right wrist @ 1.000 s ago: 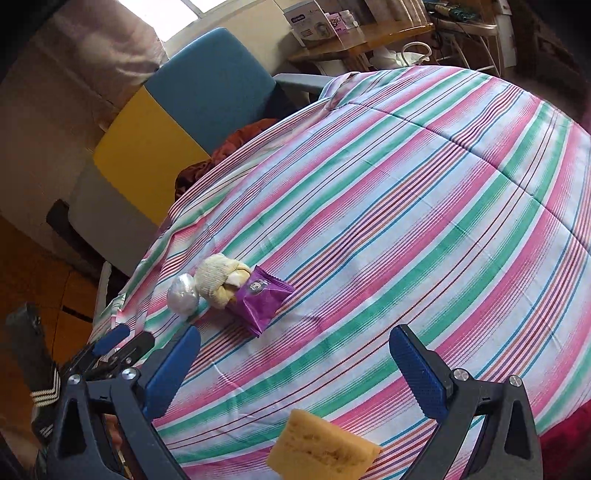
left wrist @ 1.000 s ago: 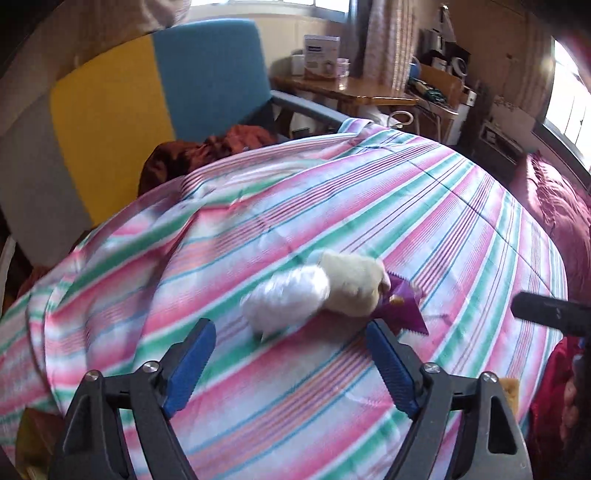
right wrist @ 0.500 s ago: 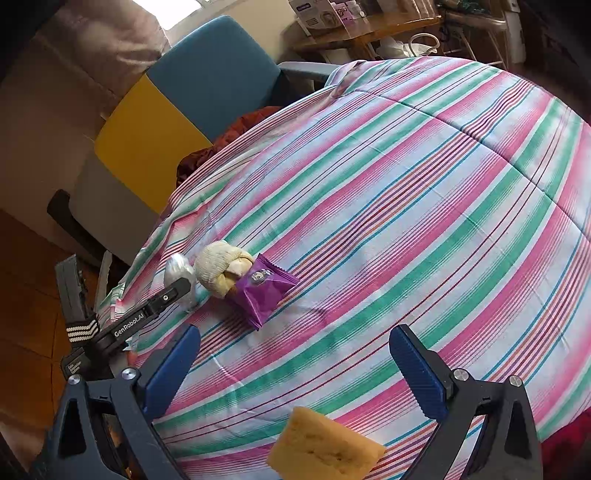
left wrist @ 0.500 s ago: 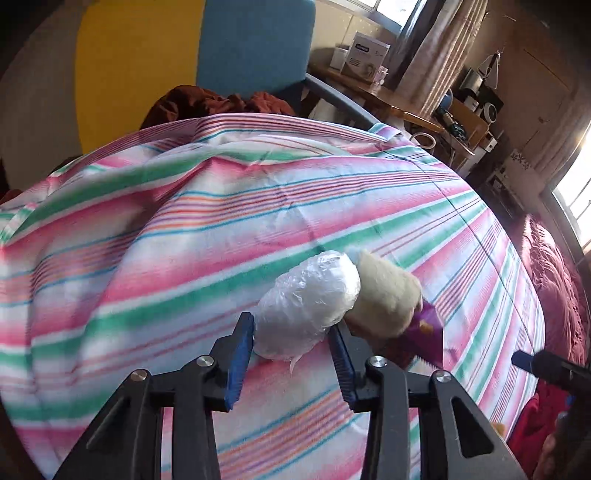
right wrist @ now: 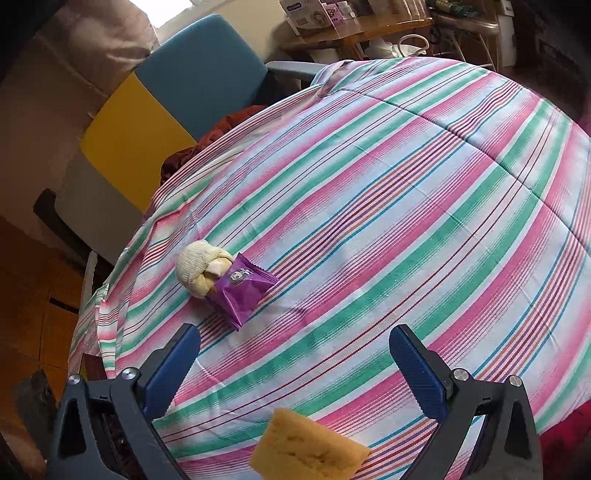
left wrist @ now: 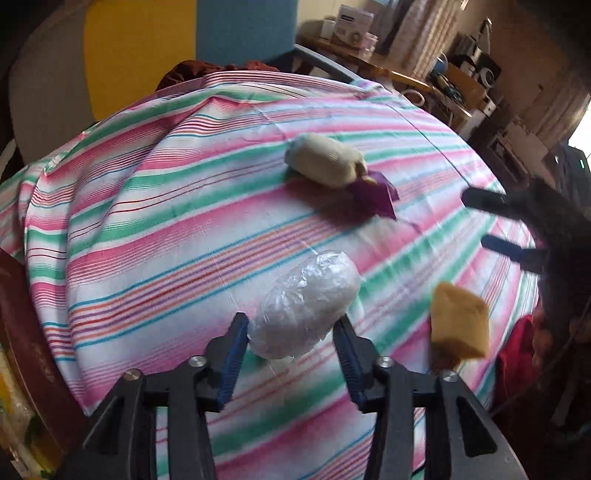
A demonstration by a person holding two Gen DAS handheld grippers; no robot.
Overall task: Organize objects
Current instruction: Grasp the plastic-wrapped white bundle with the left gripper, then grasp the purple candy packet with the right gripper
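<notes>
My left gripper (left wrist: 291,339) is shut on a white plastic-wrapped bundle (left wrist: 306,306) and holds it above the striped cloth (left wrist: 166,229). A cream rolled sock (left wrist: 325,164) and a purple snack packet (left wrist: 375,194) lie together farther back; they also show in the right wrist view, the sock (right wrist: 201,267) and the packet (right wrist: 243,290). My right gripper (right wrist: 295,354) is open and empty over the cloth; it shows at the right edge of the left wrist view (left wrist: 491,221). A yellow sponge (right wrist: 308,448) lies at the near edge, below the right gripper.
A yellow and blue chair (right wrist: 166,96) with a dark red cloth (right wrist: 221,125) stands behind the striped surface. A wooden desk (right wrist: 354,33) with boxes stands at the back. The striped surface drops off at its left edge (right wrist: 96,325).
My left gripper closed on the white bundle, lifted it and drew it away from the sock and packet toward the near side. The right gripper stayed open and nearly still.
</notes>
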